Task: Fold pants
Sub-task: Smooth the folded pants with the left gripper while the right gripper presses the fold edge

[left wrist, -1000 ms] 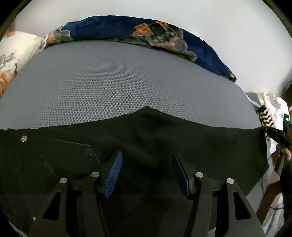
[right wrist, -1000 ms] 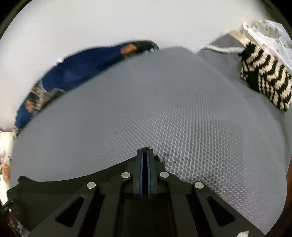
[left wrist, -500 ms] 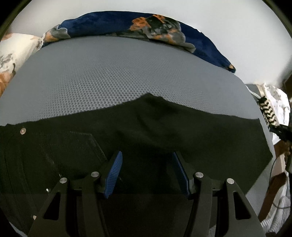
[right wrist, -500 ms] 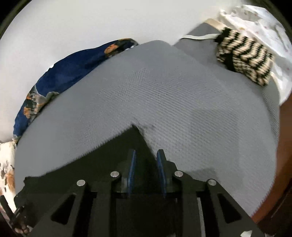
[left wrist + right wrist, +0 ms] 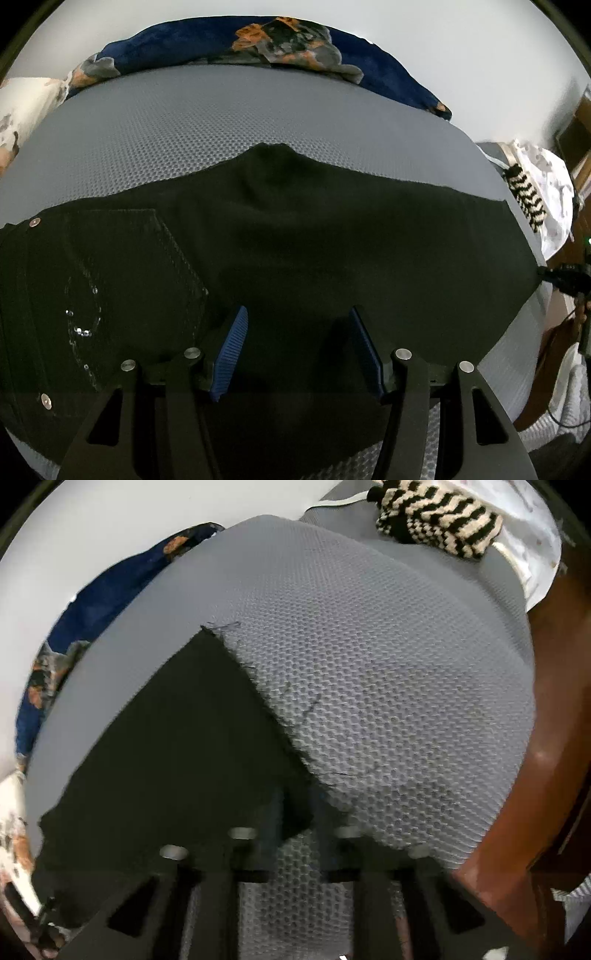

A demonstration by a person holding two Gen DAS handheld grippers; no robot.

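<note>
Pants laid flat on the bed, both my jaws free of the cloth.

My left gripper hovers with its jaws spread wide over the black pants, which lie ahead of and under them across the grey mattress; I judge they are spread flat so a clean fold can follow. Left of these jaws this view shows the back pocket and a rivet, so that is the waist end. My right gripper is blurred, its jaws apart with nothing between them, the frayed hem just ahead and to their left. Only this view shows that hem's loose threads; a striped knit lies far ahead, well apart.
</note>
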